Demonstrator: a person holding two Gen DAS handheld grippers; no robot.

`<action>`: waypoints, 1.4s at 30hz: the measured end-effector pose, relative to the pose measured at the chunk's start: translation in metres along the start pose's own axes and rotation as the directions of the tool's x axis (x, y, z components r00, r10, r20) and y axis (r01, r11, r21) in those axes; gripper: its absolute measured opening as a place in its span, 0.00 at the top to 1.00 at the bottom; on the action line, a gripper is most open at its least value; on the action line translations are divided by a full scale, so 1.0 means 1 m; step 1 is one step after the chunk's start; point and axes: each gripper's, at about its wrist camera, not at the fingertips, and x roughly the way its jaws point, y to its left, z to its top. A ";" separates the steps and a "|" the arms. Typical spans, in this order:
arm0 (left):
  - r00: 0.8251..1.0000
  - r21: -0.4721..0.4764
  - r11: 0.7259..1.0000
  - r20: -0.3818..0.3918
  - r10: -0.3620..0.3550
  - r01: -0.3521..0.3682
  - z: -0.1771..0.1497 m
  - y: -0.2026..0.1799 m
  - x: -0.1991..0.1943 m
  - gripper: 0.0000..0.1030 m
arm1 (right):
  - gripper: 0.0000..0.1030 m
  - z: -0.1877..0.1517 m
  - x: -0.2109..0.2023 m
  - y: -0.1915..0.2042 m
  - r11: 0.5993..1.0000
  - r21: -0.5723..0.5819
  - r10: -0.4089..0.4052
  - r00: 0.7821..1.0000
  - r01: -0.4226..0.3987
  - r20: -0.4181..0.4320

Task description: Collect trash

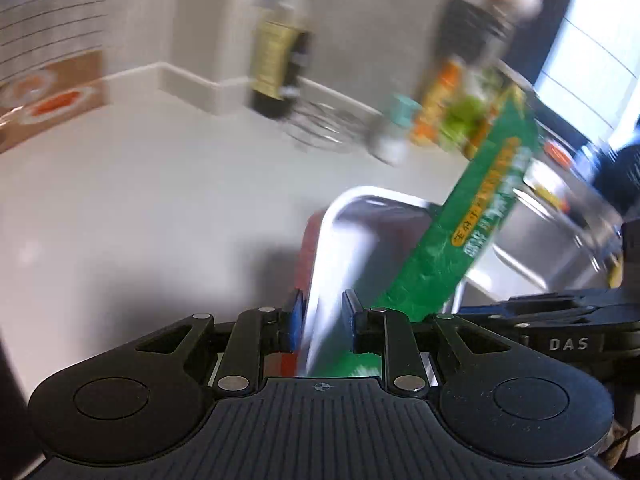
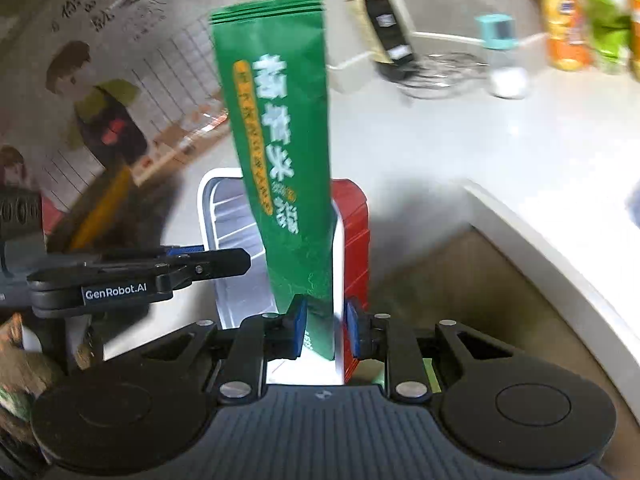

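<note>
A small red bin [image 1: 309, 236] with a shiny pale inside hangs over the white counter, held from both sides. My left gripper [image 1: 324, 320] is shut on its left wall, one blue pad on the red outside and one inside. A long green packet [image 1: 480, 208] stands tilted out of the bin. In the right wrist view the green packet [image 2: 280, 140] rises straight up from the red bin [image 2: 354, 232]. My right gripper [image 2: 326, 328] is shut on the bin's right wall, with the packet's lower end also between the pads. The left gripper [image 2: 224, 258] reaches in from the left.
On the counter behind stand a dark bottle [image 1: 280, 48], a glass bowl [image 1: 320, 128], a teal-capped bottle [image 1: 394, 124] and colourful packets [image 1: 452, 100]. A steel sink [image 1: 560, 220] lies at the right. The counter edge [image 2: 540, 232] drops off to the right.
</note>
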 end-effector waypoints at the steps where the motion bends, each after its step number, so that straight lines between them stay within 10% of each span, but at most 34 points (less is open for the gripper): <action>1: 1.000 -0.025 1.000 0.008 0.013 -0.013 0.004 0.012 -0.002 0.78 | 0.77 0.010 0.012 0.006 1.000 -0.009 0.017 1.000 -0.018 -0.014; 9: 0.987 -0.179 0.972 0.023 0.158 -0.151 0.001 0.105 0.010 0.78 | 0.77 0.045 0.117 0.066 0.987 -0.159 0.016 0.999 -0.022 -0.040; 15: 0.987 -0.208 0.967 0.019 0.157 -0.150 -0.013 0.131 0.005 0.75 | 0.73 0.041 0.118 0.116 0.932 -0.329 -0.114 0.985 0.151 0.129; 20: 0.990 -0.214 0.969 0.037 0.137 -0.126 -0.021 0.134 0.000 0.75 | 0.69 0.043 0.141 0.137 0.946 -0.325 -0.019 0.999 0.007 -0.033; 26: 0.993 -0.280 0.957 0.059 0.103 -0.082 -0.026 0.147 -0.001 0.74 | 0.63 0.040 0.191 0.139 0.947 -0.321 -0.076 0.990 0.035 -0.116; 29: 0.993 -0.299 0.951 0.059 0.103 -0.081 -0.026 0.151 0.002 0.74 | 0.68 0.040 0.190 0.135 0.946 -0.323 -0.030 0.993 -0.007 -0.111; 32: 0.990 -0.293 0.949 0.032 0.134 -0.119 -0.023 0.150 0.013 0.74 | 0.95 0.043 0.169 0.134 0.949 -0.311 0.025 0.996 -0.049 -0.081; 42: 0.980 -0.188 0.963 0.016 0.198 -0.191 -0.022 0.134 0.041 0.84 | 0.96 0.054 0.104 0.123 0.946 -0.316 -0.039 0.994 0.070 0.102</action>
